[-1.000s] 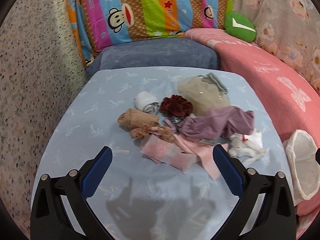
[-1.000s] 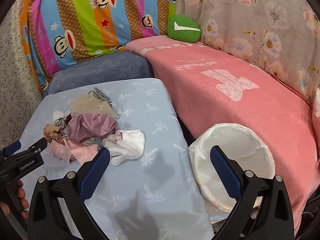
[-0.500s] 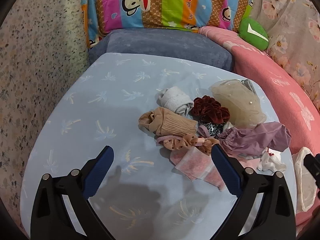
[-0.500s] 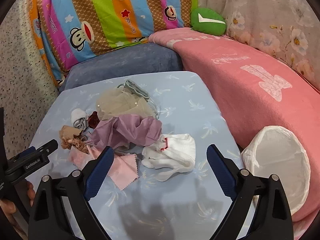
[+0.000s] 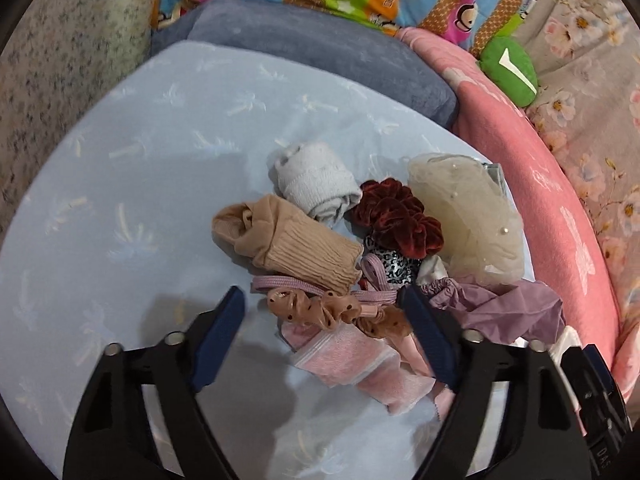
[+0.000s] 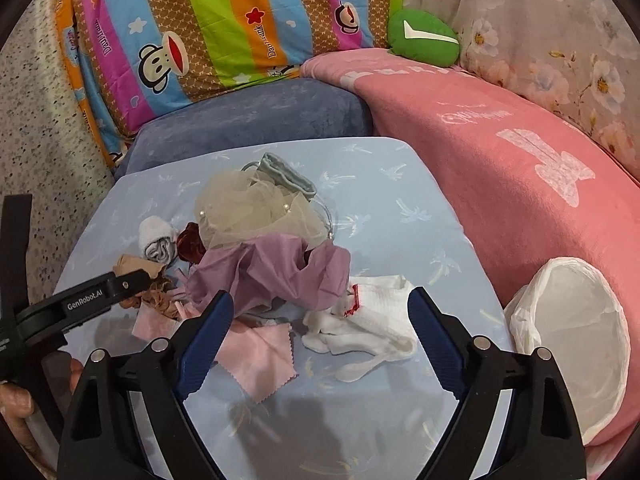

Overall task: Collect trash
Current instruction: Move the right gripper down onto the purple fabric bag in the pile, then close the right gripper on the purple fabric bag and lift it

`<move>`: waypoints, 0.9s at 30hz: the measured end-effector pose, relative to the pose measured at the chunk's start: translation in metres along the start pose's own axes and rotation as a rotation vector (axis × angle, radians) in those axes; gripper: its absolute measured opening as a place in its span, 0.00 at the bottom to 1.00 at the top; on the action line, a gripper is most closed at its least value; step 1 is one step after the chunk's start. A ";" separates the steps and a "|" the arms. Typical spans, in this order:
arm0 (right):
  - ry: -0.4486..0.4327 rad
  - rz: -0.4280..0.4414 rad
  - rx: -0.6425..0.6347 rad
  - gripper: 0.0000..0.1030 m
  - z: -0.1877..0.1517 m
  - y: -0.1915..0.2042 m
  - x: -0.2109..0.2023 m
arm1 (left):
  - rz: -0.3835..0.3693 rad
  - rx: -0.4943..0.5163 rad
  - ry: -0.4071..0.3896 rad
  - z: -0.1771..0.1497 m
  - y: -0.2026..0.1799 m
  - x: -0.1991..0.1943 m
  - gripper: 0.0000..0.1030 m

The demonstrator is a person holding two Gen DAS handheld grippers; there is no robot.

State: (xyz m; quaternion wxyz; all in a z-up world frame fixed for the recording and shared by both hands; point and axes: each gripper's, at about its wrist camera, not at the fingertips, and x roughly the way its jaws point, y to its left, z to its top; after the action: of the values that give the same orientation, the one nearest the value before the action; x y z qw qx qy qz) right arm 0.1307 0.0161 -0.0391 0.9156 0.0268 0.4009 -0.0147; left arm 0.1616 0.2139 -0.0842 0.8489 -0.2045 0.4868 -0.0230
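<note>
Left gripper [image 5: 320, 312] spread wide, low over the near edge of the clutter pile, holding nothing; the brown dotted scrunchie [image 5: 336, 314] and pink zip bag [image 5: 344, 354] lie between its 2 blue pads. Beyond: beige ribbed sock [image 5: 288, 242], rolled grey-white sock [image 5: 316, 184], dark red scrunchie [image 5: 396, 218], cream tulle piece [image 5: 468, 216], mauve cloth [image 5: 504, 312].

Right gripper [image 6: 320, 320] also wide and empty, above the white sock [image 6: 372, 320] and pink square cloth [image 6: 260, 354]. Pile sits on the light blue tabletop [image 6: 400, 200]. White-lined bin [image 6: 576, 344] stands at the table's right edge, against the pink blanket [image 6: 500, 152].
</note>
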 end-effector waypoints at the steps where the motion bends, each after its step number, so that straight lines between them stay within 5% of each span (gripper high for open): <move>1: -0.002 -0.002 0.004 0.83 0.003 -0.001 0.002 | -0.012 -0.014 0.019 0.000 0.003 0.003 0.57; 2: -0.002 -0.002 0.006 0.83 0.006 -0.001 0.003 | -0.019 -0.021 0.030 -0.002 0.004 0.003 0.54; 4: 0.001 0.000 0.004 0.83 0.010 0.000 0.009 | -0.037 -0.027 0.044 -0.006 0.007 0.003 0.31; 8: 0.051 0.011 -0.003 0.76 0.010 0.004 0.030 | -0.057 -0.021 0.049 -0.013 0.015 -0.005 0.12; 11: 0.108 0.036 0.017 0.63 0.003 0.005 0.048 | -0.058 0.001 0.038 -0.016 0.018 -0.012 0.09; 16: 0.161 0.079 0.038 0.19 -0.009 0.007 0.060 | -0.060 0.029 0.014 -0.017 0.017 -0.022 0.07; 18: 0.161 0.085 0.040 0.09 -0.011 0.007 0.058 | -0.066 0.046 -0.005 -0.017 0.013 -0.029 0.07; 27: 0.066 0.117 0.059 0.03 0.006 0.001 0.017 | -0.108 0.127 -0.096 -0.007 -0.019 -0.058 0.07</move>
State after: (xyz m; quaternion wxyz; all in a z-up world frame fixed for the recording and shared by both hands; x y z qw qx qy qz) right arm 0.1469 0.0170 -0.0472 0.8999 0.0779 0.4281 0.0280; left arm 0.1279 0.2078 -0.0328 0.8801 -0.1772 0.4311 -0.0898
